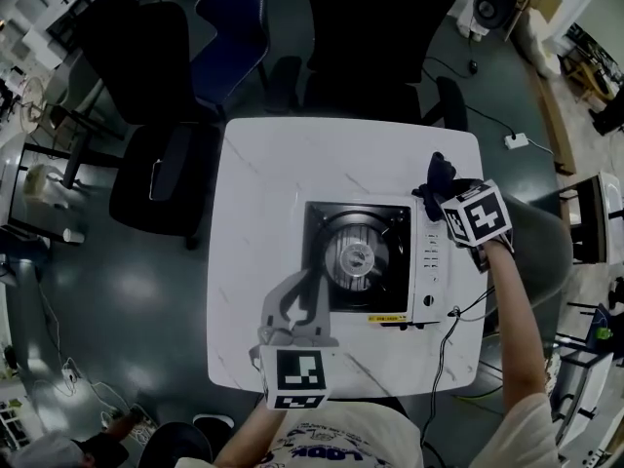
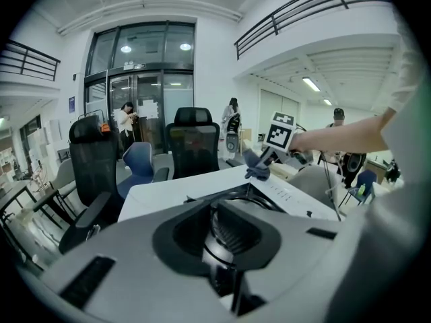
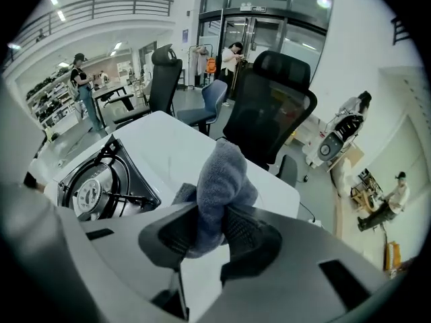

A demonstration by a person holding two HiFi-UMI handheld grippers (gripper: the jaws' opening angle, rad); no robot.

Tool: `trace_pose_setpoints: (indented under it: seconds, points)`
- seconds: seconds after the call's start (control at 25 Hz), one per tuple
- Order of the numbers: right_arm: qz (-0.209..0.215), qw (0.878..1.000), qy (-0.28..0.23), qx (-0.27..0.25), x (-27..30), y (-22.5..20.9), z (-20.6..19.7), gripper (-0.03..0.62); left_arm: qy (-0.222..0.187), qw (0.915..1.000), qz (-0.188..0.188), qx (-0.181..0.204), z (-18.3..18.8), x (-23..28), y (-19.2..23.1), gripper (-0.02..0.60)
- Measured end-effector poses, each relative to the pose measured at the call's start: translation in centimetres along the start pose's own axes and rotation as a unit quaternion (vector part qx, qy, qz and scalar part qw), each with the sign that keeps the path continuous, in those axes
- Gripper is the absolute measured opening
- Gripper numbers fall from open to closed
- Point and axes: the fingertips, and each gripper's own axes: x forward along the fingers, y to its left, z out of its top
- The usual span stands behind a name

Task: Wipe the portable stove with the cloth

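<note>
So the stove point(image 1: 375, 261) sits on the right half of a white table point(image 1: 263, 183), with the black burner pan on the left and the white knob strip along its right side. The right gripper point(image 1: 436, 191) is at the stove's far right corner, and its jaws are clamped on a dark grey cloth point(image 1: 439, 175). In the right gripper view the cloth point(image 3: 219, 180) is bunched up and pokes out past the jaws, with the burner off to the left. From the left gripper view the cloth looks like it's sitting right on that far corner of the stove, but I can't say for sure that it's touching. The left gripper point(image 1: 295, 305) is down at the stove's near left corner with its jaws apart and nothing pinched. One finger is over the table and the other overlaps the edge of the pan. Its own view looks through the gap at the burner ring. Black chairs point(image 1: 375, 37) and a blue one point(image 1: 234, 18) are parked on the far side of the table.
</note>
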Motion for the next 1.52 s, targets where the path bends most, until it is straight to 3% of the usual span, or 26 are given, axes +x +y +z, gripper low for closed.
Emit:
trace_pose_setpoints:
  seconds: [0.64,0.88,1.52]
  points:
    - [-0.086,0.989,0.016,0.122,-0.9,-4.3,-5.9,0.110,0.000,0.9998,-0.013,0.014,0.5,0.3,-2.1,0.045]
    - [-0.065,0.985,0.012,0.159,-0.6,-3.6,-7.8,0.109,0.005,0.9997,-0.017,0.015,0.3,0.4,-2.5,0.044]
    - [-0.023,0.985,0.047,0.167,-1.3,1.0,-13.9,0.109,0.004,0.9992,-0.034,0.023,-0.3,-0.5,-4.0,0.044]
